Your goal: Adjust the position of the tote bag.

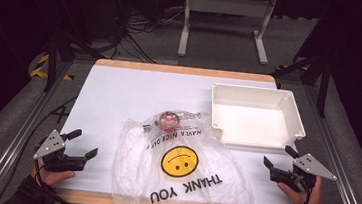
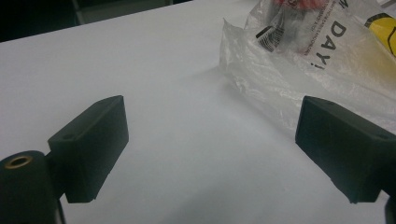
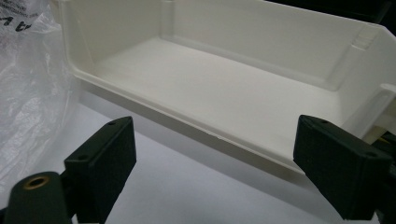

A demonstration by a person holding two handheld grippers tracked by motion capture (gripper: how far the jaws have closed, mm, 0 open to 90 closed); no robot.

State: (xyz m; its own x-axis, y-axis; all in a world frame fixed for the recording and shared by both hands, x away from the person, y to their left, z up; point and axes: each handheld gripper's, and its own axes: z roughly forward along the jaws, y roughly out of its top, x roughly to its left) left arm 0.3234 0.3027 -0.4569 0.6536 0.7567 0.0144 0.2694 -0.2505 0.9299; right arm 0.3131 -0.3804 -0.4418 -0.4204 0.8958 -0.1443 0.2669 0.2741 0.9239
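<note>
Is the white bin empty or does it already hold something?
Empty: the white bin shows a bare floor in both the high and right gripper views.

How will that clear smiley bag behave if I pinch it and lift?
The plastic bag looks thin and crinkled, so it will likely go floppy and slip. The small red item inside would probably slide toward the low end.

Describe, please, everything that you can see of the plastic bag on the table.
The plastic bag is thin, clear and crinkled, and lies flat on the white table. It bears a yellow smiley face and black print, "THANK YOU" and "HAVE A NICE DAY", upside down in the high view. A small red and white object shows through it at the far end. Its near edge hangs over the table's front edge. Its right side lies next to the white bin; contact is unclear. Neither gripper touches it.
</note>
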